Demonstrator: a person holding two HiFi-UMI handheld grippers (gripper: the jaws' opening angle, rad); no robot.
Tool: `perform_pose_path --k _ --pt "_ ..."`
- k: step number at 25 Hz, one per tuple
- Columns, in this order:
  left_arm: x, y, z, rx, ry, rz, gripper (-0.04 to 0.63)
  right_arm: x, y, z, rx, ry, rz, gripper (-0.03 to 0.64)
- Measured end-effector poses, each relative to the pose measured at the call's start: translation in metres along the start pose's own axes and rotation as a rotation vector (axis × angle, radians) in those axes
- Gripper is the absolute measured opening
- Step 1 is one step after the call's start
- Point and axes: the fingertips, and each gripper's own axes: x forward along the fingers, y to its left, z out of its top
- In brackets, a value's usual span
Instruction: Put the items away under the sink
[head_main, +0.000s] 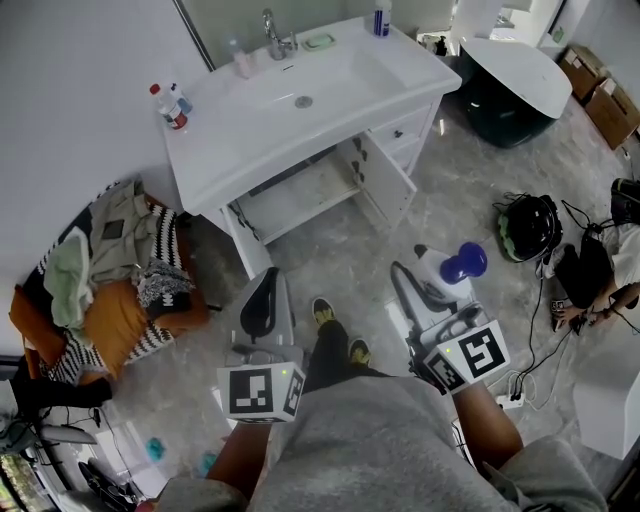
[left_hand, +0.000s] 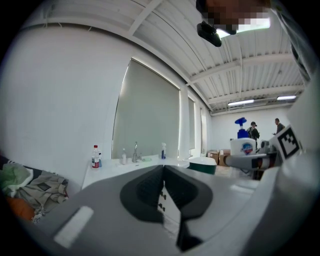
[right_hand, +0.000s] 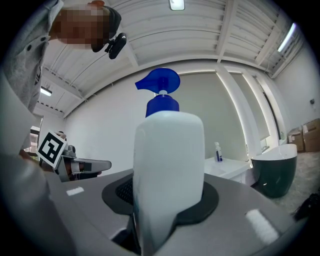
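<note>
A white pump bottle (head_main: 440, 272) with a blue pump head is held upright in my right gripper (head_main: 425, 292), low over the floor and right of the person's shoes. In the right gripper view the bottle (right_hand: 169, 165) fills the gap, with both pads of the right gripper (right_hand: 167, 202) pressed on its lower body. My left gripper (head_main: 264, 292) hangs at the left with nothing in it; its jaws meet in the left gripper view (left_hand: 163, 175). Ahead stands the white sink vanity (head_main: 230, 150), whose cupboard (head_main: 300, 190) is open, its door (head_main: 385, 180) swung out.
On the sink top stand a red-capped bottle (head_main: 172, 105), a small bottle (head_main: 241, 60), the tap (head_main: 277, 38) and a blue spray bottle (head_main: 381, 18). A heap of clothes (head_main: 110, 270) lies left. A dark tub (head_main: 510, 95), a helmet (head_main: 530, 225) and a seated person (head_main: 600, 290) are at the right.
</note>
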Motion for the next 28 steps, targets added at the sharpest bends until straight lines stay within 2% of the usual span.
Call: perform_pose_path --k 6,17,28 --pt "0.037 0.022 0.002 -0.012 0.008 -0.006 0.012 0.036 -0.011 0.001 0.012 0.018 -0.001 0.172" --pt "0.107 0.089 -0.008 -0.064 0.04 0.021 0.012 0.117 -0.028 -0.007 0.004 0.072 -0.007 0.172" --pt "0.158 0.12 -0.01 -0.082 0.059 -0.018 0.012 0.179 -0.036 -0.01 0.004 0.101 -0.013 0.172"
